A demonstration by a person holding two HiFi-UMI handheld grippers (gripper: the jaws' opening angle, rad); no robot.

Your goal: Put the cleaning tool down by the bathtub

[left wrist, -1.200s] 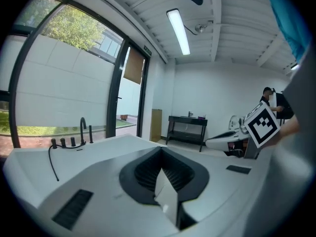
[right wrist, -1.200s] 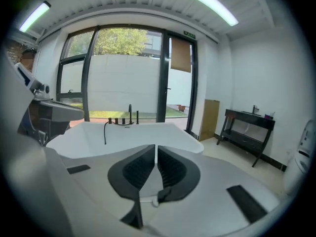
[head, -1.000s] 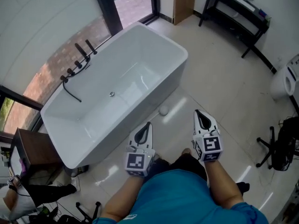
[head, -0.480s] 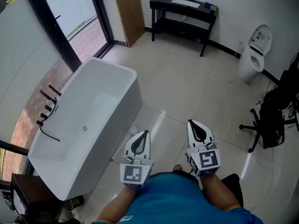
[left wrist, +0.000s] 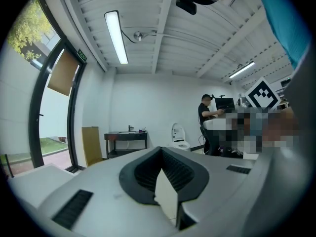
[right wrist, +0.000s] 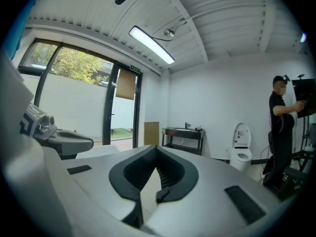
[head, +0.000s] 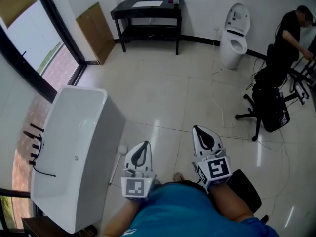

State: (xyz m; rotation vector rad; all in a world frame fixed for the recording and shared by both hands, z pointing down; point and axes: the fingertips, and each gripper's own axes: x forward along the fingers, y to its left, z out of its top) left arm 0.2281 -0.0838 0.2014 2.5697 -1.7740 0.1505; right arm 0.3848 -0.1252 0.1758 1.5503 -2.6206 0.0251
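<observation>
The cleaning tool (head: 121, 149), a thin stick with a round white head, lies on the tiled floor against the side of the white bathtub (head: 106, 142) at the left of the head view. My left gripper (head: 143, 143) is just to the right of the tool's head, held above the floor, shut and empty. My right gripper (head: 197, 129) is held level farther right, also shut with nothing in it. In the left gripper view my left gripper (left wrist: 160, 150) points across the room toward the far wall. In the right gripper view my right gripper (right wrist: 157, 147) points the same way.
A black console table (head: 148, 8) with a basin stands at the far wall, with a white toilet (head: 236, 33) to its right. A person (head: 295, 26) stands by a black office chair (head: 269, 107) at the right. A wooden board (head: 96, 31) leans beside the glass wall. Cables cross the floor.
The view has swung away from the tub, which slid to the left edge. The toilet, table and person came into view. Both grippers stayed shut and side by side; the tool's head now sits left of them.
</observation>
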